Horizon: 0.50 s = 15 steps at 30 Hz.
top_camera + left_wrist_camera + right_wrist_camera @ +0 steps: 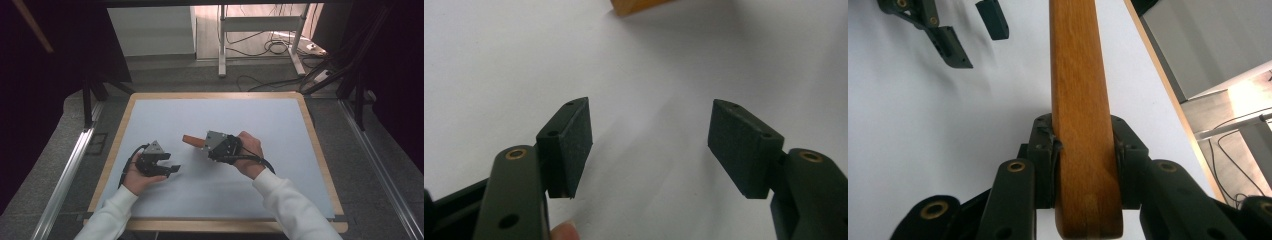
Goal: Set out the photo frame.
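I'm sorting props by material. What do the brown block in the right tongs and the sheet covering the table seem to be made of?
The brown block looks like wood with a smooth, slightly glossy finish: grain streaks run along it. The sheet looks like matte white paper or thin plastic; which one is unclear. The right tongs clamp the block.

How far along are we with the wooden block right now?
Done: the right gripper is shut on the wooden block. In hand: the block points toward the left gripper, whose fingers stand open and empty. Left, likely: any handover or placing on the white mat.
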Each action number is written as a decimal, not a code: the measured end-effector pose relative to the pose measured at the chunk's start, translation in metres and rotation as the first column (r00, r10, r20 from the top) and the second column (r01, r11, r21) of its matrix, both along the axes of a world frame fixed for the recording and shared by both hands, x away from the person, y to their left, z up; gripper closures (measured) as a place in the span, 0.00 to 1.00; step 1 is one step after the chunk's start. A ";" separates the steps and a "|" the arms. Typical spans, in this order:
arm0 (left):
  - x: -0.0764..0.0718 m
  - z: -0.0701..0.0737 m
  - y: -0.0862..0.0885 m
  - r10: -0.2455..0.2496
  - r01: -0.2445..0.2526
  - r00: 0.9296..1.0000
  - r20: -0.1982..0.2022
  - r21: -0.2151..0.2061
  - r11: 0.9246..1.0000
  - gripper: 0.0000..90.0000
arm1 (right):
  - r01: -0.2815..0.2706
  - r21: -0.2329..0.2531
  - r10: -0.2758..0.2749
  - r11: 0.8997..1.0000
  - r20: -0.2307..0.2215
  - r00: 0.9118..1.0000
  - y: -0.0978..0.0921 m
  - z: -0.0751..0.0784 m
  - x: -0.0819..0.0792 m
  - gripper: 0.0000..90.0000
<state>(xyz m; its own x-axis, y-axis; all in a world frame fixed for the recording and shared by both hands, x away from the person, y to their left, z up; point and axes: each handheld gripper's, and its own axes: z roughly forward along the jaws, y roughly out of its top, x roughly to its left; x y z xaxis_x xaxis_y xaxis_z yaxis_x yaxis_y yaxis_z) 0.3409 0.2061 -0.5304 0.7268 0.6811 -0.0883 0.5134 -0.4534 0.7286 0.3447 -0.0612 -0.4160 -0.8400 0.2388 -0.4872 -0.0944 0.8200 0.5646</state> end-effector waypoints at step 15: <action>-0.002 0.001 0.002 0.011 -0.011 1.000 0.026 0.002 1.000 0.38 | -0.041 0.059 0.044 0.997 -0.061 0.997 -0.009 0.021 -0.015 0.77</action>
<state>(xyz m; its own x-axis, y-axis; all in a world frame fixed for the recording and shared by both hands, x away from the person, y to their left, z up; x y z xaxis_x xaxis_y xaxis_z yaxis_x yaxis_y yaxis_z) 0.3385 0.2079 -0.5292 0.7210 0.6896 -0.0681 0.4996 -0.4492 0.7407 0.3299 -0.0700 -0.3947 -0.8784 0.2283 -0.4198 -0.0913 0.7822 0.6163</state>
